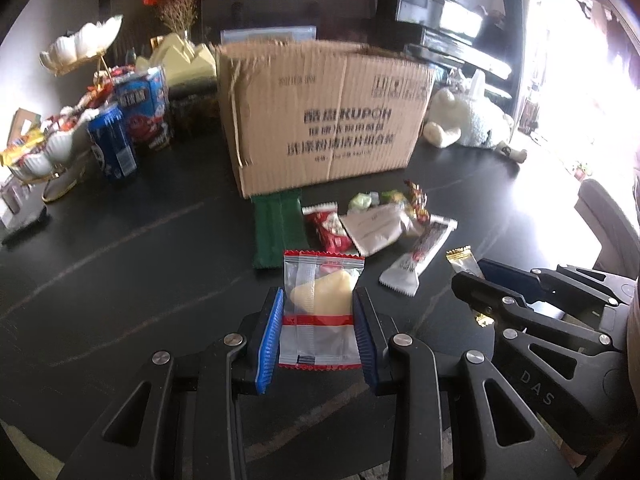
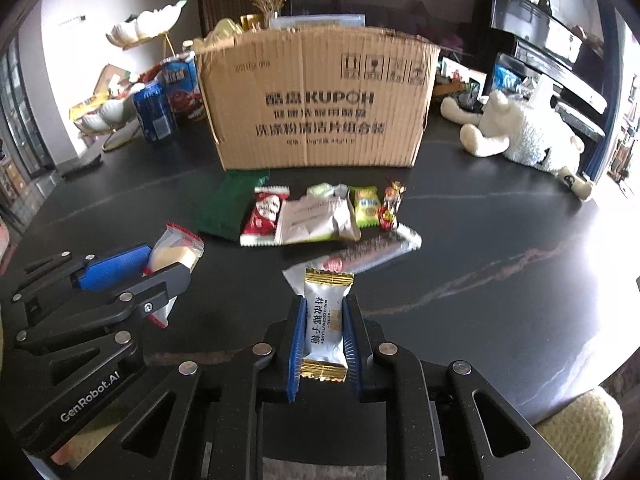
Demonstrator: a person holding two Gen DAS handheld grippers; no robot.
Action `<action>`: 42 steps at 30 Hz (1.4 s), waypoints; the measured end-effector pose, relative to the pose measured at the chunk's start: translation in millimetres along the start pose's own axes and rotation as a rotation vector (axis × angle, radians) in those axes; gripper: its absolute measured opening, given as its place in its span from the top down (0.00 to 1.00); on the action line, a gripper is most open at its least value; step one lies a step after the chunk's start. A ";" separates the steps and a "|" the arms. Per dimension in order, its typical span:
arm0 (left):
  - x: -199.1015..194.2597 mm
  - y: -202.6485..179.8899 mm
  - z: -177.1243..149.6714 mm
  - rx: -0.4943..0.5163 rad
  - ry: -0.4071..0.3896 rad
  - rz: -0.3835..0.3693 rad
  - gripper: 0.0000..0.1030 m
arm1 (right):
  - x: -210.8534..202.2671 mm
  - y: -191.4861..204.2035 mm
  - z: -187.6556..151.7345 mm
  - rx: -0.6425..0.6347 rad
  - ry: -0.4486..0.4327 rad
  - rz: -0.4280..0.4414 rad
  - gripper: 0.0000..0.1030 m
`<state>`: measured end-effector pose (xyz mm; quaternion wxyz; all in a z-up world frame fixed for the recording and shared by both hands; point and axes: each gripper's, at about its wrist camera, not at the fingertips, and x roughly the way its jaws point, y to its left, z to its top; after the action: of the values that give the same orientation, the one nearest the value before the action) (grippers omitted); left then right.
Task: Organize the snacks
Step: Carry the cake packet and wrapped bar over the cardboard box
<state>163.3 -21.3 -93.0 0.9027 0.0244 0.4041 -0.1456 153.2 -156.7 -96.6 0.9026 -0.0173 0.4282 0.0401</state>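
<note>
My left gripper point(image 1: 319, 312) is shut on a clear red-edged packet point(image 1: 320, 312) with a pale yellow piece inside, held above the dark table point(image 1: 140, 280). My right gripper point(image 2: 323, 320) is shut on a small white candy with gold ends point(image 2: 325, 320). From the right wrist view the left gripper point(image 2: 160, 270) shows at the left with its packet point(image 2: 176, 254). In front of both lie loose snacks: a green packet point(image 1: 276, 228), a red packet point(image 1: 330, 230), a white pouch point(image 2: 316, 220), a yellow-green candy point(image 2: 366, 206) and a long white bar point(image 1: 420, 256). Behind them stands an open cardboard box point(image 1: 320, 116).
Blue cans and snack boxes point(image 1: 132, 128) and a tiered white shell-shaped dish point(image 1: 60, 136) full of sweets stand to the left of the box. A white plush animal point(image 2: 524, 136) lies at the right. Bright glare covers the table's right side. A chair back point(image 1: 608, 224) shows at the far right.
</note>
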 end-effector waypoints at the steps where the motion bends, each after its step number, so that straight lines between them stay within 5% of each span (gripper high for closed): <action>1: -4.2 -0.2 3.4 0.002 -0.013 0.003 0.67 | -2.6 -0.2 2.2 -0.002 -0.011 -0.001 0.81; 23: -43.2 3.5 79.7 0.032 -0.187 0.047 0.67 | -47.7 -1.6 74.1 -0.023 -0.258 -0.014 0.81; 42: -34.1 17.3 152.9 0.050 -0.276 0.085 0.67 | -42.0 -7.7 151.4 -0.036 -0.384 -0.020 0.81</action>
<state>257.2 -21.2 33.6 0.9542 0.0436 0.2710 -0.1190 244.2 -156.9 31.7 0.9677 -0.0299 0.2469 0.0415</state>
